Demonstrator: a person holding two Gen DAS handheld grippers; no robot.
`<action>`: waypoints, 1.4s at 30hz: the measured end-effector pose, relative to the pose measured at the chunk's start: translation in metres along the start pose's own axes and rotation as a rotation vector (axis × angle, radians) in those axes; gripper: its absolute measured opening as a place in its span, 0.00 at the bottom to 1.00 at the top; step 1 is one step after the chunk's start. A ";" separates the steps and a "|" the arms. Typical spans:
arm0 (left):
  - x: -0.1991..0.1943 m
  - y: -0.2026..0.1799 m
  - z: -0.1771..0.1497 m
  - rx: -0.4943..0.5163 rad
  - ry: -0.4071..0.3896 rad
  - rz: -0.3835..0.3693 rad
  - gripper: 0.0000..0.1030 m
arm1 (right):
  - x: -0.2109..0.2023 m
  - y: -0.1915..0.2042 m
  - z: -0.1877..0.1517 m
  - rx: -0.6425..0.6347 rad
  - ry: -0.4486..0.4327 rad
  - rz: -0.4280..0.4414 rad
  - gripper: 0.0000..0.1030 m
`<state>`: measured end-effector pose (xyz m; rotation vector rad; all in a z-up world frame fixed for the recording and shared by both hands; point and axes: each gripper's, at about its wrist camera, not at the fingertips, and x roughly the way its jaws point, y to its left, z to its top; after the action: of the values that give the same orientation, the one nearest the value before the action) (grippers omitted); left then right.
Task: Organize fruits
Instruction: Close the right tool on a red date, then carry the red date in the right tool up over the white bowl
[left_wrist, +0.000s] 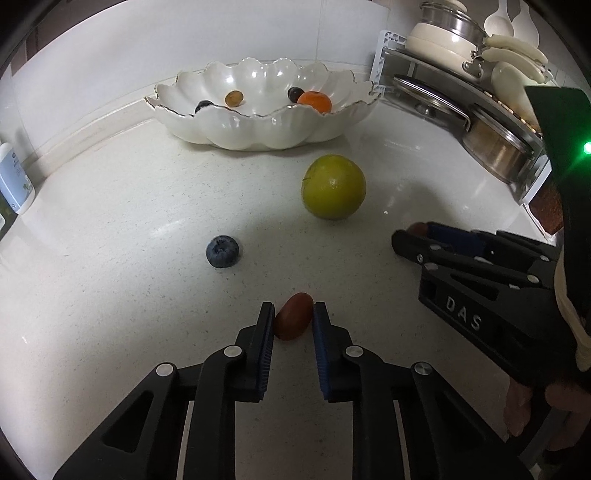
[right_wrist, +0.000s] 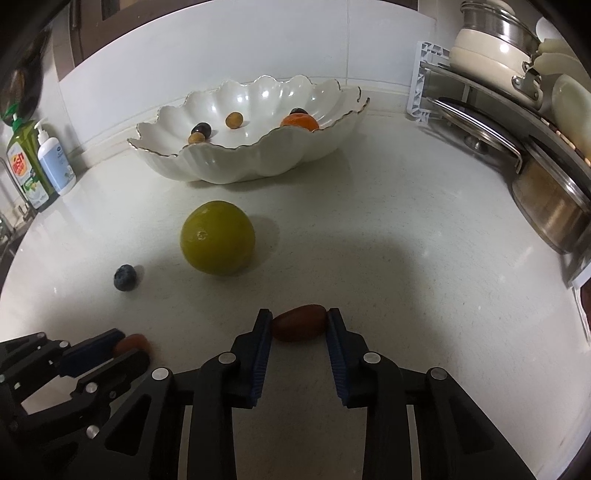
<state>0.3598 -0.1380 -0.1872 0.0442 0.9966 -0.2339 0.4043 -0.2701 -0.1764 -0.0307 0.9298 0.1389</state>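
My left gripper (left_wrist: 293, 314) is shut on a small red oval fruit (left_wrist: 292, 320) at the counter surface. My right gripper (right_wrist: 299, 323) is shut on another red oval fruit (right_wrist: 300, 322), held crosswise between the pads. Each gripper shows in the other view: the right one (left_wrist: 410, 236) at right, the left one (right_wrist: 129, 347) at lower left. A green round fruit (left_wrist: 333, 187) (right_wrist: 217, 237) and a blueberry (left_wrist: 222, 251) (right_wrist: 125, 277) lie on the counter. A white scalloped bowl (left_wrist: 258, 129) (right_wrist: 236, 162) at the back holds an orange (left_wrist: 314, 101) (right_wrist: 300, 122) and several small fruits.
A metal rack with pots, lids and utensils (left_wrist: 480, 103) (right_wrist: 524, 122) fills the right side. Soap bottles (right_wrist: 37, 162) stand at the far left by the wall; one shows in the left wrist view (left_wrist: 14, 177). The white counter (left_wrist: 129, 295) runs between.
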 end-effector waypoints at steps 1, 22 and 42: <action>-0.002 0.001 0.001 -0.001 -0.005 -0.001 0.21 | -0.002 0.000 -0.001 0.002 0.000 0.001 0.30; -0.058 0.015 0.013 -0.011 -0.141 -0.017 0.21 | -0.059 0.023 0.001 0.011 -0.083 -0.014 0.30; -0.108 0.031 0.025 -0.016 -0.243 -0.057 0.21 | -0.116 0.040 0.010 0.044 -0.204 -0.040 0.30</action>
<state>0.3311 -0.0930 -0.0852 -0.0271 0.7579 -0.2770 0.3381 -0.2418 -0.0763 0.0055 0.7277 0.0831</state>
